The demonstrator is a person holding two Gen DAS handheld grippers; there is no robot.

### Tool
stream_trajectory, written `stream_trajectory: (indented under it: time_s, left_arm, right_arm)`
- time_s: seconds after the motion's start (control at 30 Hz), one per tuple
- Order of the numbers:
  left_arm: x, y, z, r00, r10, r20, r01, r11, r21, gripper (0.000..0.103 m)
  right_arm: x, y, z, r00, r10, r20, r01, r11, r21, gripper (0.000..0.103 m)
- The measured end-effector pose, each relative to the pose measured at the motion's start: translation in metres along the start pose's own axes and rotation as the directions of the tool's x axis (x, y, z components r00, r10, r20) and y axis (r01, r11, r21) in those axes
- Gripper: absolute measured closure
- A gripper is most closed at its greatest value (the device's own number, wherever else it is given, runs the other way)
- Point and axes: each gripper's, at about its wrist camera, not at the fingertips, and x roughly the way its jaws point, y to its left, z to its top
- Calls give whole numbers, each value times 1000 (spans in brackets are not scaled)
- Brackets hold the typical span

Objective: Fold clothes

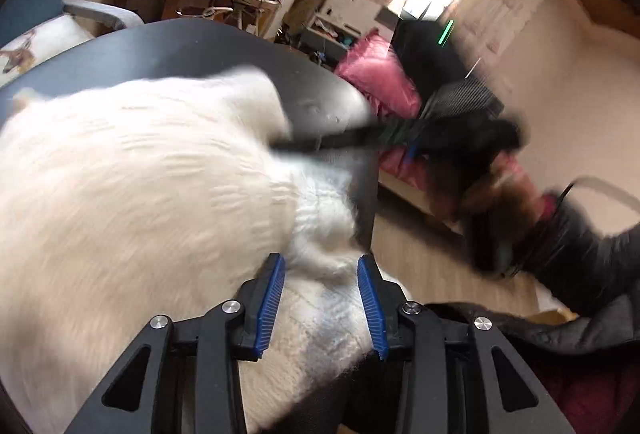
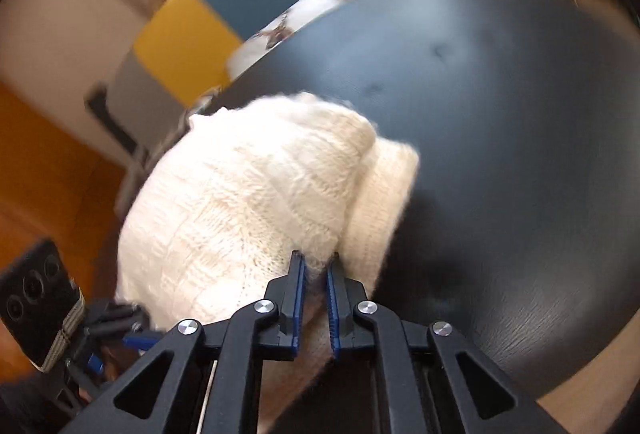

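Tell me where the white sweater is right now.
The sweater lies on the black table, filling the left of both wrist views. The right gripper pinches its near edge; the left gripper straddles another fold.

Colours on the table

The fluffy cream-white knitted sweater (image 2: 256,194) has a bumpy knit pattern, the round table (image 2: 500,114) is black, and the chair back (image 2: 208,22) is blue, yellow and grey.

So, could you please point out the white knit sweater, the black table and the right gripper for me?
white knit sweater (image 2: 248,194): right wrist view, on the bunched knit body.
black table (image 2: 500,122): right wrist view, on the bare top.
right gripper (image 2: 317,266): right wrist view, between the fingertips pinching the knit.
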Motion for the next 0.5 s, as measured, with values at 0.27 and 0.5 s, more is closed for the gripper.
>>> stream_trajectory:
  time_s: [0.27,0.5]
  left_arm:
    - [3,0,26,997,43,70,-41,999,-28,62]
    - [50,-11,42,990,118,-83,-110,989,96,62]
  right_arm:
    - [5,4,11,999,18,-39,-22,995,-92,95]
    - [14,-14,12,996,87,-30,-89,993,-81,95]
